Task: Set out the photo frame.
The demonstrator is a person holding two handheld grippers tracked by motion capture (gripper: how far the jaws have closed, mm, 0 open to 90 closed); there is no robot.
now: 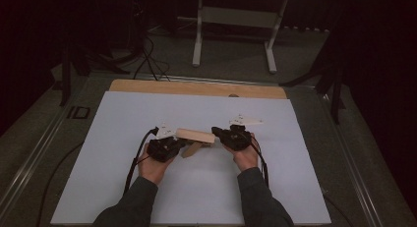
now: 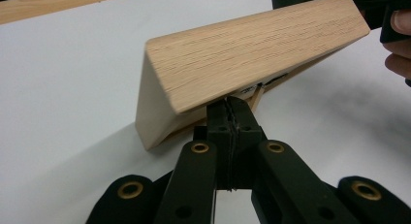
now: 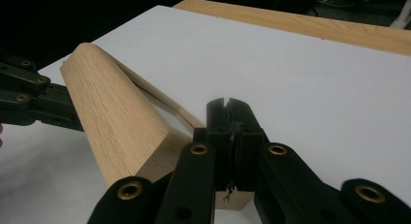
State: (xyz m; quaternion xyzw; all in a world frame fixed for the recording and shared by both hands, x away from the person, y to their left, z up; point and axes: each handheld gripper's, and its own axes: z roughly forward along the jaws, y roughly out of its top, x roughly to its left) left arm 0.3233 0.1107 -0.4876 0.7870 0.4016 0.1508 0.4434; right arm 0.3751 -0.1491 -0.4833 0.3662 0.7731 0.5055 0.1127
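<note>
We have a light wooden block (image 1: 195,135) lifted between our two tools near the middle of the white board (image 1: 123,187), with a thinner wooden piece (image 1: 191,149) hanging under it and slanting down toward the near side. Our left gripper (image 1: 181,143) sits at the block's left end, and in the left gripper view its jaws are pressed together with no gap, their tips tucked under the block's lower edge, where a thin strip seems to be nipped; we cannot tell for certain what they pinch. Our right gripper (image 1: 215,132) meets the block's right end, and in the right gripper view its jaws are likewise closed tight, just beside the block's near end; whether they hold part of the wood is hidden by the jaws themselves. We judge the step in hand to be carrying or steadying the wooden assembly with both tools at once. The next move calls for keeping both hands level and moving together, since an uneven pull could twist the thin piece loose or let the block tip onto the board.
</note>
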